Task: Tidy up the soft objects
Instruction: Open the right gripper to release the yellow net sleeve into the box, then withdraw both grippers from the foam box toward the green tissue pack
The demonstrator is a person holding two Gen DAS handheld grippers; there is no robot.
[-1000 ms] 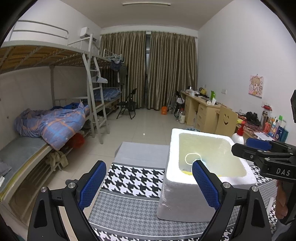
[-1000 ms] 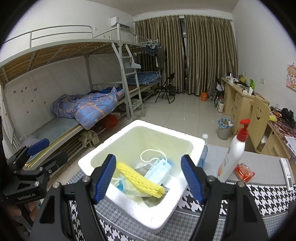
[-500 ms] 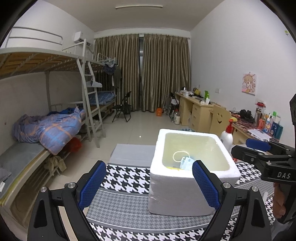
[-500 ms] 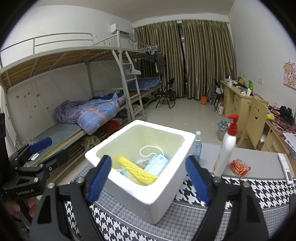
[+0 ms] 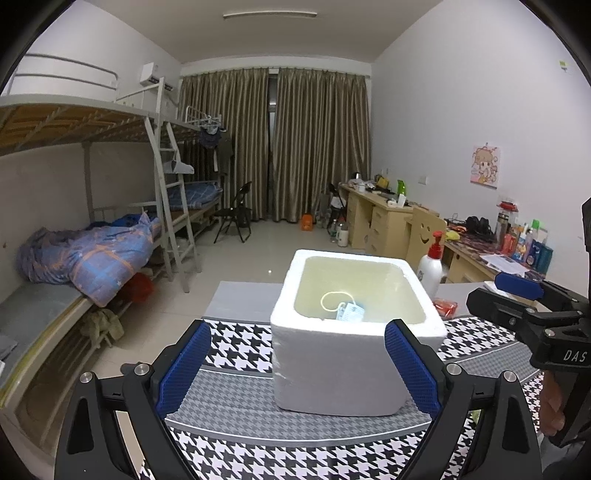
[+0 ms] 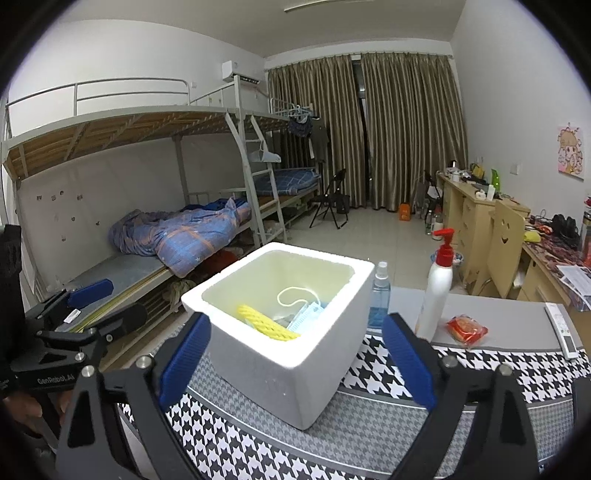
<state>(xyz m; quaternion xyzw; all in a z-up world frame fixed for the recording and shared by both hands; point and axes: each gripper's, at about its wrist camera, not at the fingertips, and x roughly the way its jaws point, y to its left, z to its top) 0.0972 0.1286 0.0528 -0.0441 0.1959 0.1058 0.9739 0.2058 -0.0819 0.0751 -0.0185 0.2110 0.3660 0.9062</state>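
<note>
a pale blue pleated face mask [image 6: 304,320] and a yellow knobbly strip [image 6: 266,324] lie in the white foam box [image 6: 291,363]. the left gripper [image 5: 297,363] and the right gripper [image 6: 295,360] both gape, holding nothing.

Dormitory room, white walls [image 5: 424,122] and white ceiling with one tube light [image 5: 269,14] lit. Pale tiled floor [image 5: 280,240], glossy. Floor-length olive curtains [image 5: 277,144] drawn across the far wall. Metal bunk beds [image 6: 147,125] along the left wall with ladder [image 5: 173,199]; crumpled blue plaid quilt [image 5: 92,254] on the lower bunk. Air conditioner [image 6: 242,72] mounted high near the curtains. Black folding chair [image 5: 236,214] near the far end. Wooden desks [image 5: 376,218] along the right wall, cluttered; cartoon poster [image 5: 485,167] above.
</note>
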